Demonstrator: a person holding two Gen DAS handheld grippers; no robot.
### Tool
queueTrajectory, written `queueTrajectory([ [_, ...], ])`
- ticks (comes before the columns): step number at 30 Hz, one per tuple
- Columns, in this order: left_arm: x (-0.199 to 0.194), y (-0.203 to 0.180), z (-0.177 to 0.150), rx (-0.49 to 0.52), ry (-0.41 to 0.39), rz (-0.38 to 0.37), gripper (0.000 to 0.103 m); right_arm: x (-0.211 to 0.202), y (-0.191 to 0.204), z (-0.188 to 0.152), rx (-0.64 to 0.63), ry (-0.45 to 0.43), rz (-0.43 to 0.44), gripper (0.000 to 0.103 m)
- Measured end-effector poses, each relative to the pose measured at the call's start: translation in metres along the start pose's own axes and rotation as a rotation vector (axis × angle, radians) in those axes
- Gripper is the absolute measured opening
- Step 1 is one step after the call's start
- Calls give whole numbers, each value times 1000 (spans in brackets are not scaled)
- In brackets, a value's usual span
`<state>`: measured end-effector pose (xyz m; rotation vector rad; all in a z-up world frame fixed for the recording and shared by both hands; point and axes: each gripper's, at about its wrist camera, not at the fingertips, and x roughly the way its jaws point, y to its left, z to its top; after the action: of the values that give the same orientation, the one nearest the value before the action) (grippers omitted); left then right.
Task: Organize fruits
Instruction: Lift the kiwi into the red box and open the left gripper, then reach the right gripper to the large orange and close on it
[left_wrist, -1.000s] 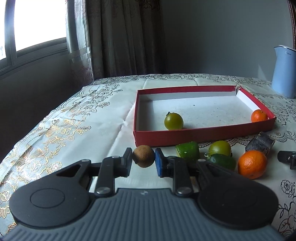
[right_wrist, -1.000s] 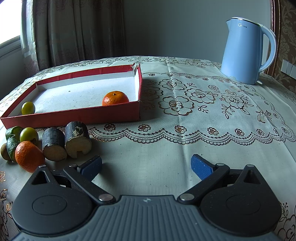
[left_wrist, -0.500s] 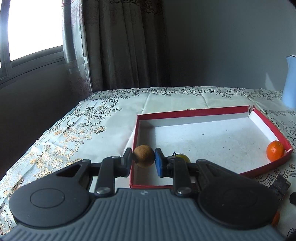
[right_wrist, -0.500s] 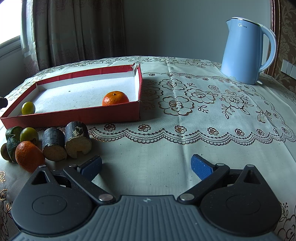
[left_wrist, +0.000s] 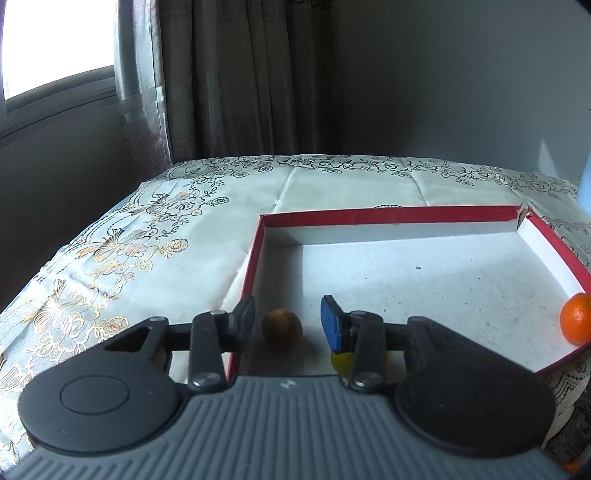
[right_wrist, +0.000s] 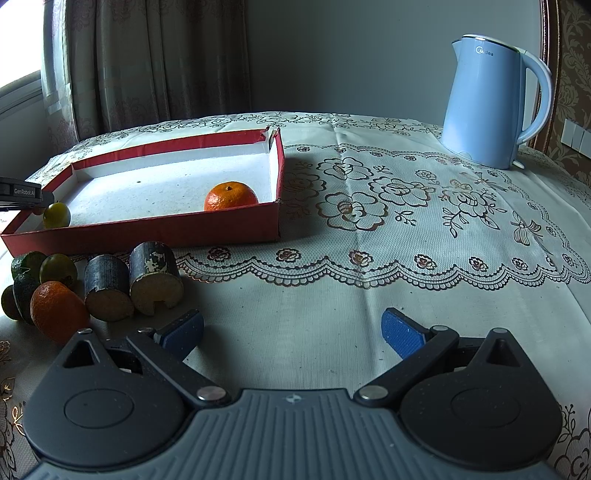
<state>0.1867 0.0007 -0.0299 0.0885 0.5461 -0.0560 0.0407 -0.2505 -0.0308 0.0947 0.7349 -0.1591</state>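
The left gripper (left_wrist: 288, 319) hangs over the near left corner of the red tray (left_wrist: 388, 214), its fingers spread apart with a small brown fruit (left_wrist: 282, 328) lying loose on the tray floor between them, touching neither. A yellow-green fruit (left_wrist: 341, 362) sits partly hidden behind the right finger, and a tangerine (left_wrist: 576, 319) rests against the tray's right wall. The right gripper (right_wrist: 291, 334) is spread wide above the tablecloth (right_wrist: 369, 295). Outside the tray's front wall lie another tangerine (right_wrist: 57, 308), green fruits (right_wrist: 27, 273) and two dark cylinders (right_wrist: 155, 277). A blue kettle (right_wrist: 487, 99) stands at the far right corner.
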Motion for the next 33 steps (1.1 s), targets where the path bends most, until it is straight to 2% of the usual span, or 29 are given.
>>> queueTrajectory([
  [6,-10,-5,0,4,-22,-22,63,0,0,0,0,0,0,103],
  [7,-15,-6,0,6,-30,-18,76,0,0,0,0,0,0,103],
  [9,-27,-6,-2,19,-69,22,91,0,0,0,0,0,0,103],
  [12,-46,1,-4,14,-91,13,92,0,0,0,0,0,0,103],
  [14,-60,12,-8,-12,-103,3,96,0,0,0,0,0,0,103],
  [16,-72,24,-15,-37,-119,14,103,0,0,0,0,0,0,103],
  [19,-87,46,-31,-77,-129,41,103,0,1,0,0,0,0,103],
  [27,-85,89,-68,-156,-54,143,103,0,1,0,0,-1,0,103],
  [30,-85,100,-71,-211,-47,127,103,0,1,0,-1,-1,-2,103],
  [33,-80,102,-70,-216,-12,116,103,0,1,0,-1,0,-2,103],
])
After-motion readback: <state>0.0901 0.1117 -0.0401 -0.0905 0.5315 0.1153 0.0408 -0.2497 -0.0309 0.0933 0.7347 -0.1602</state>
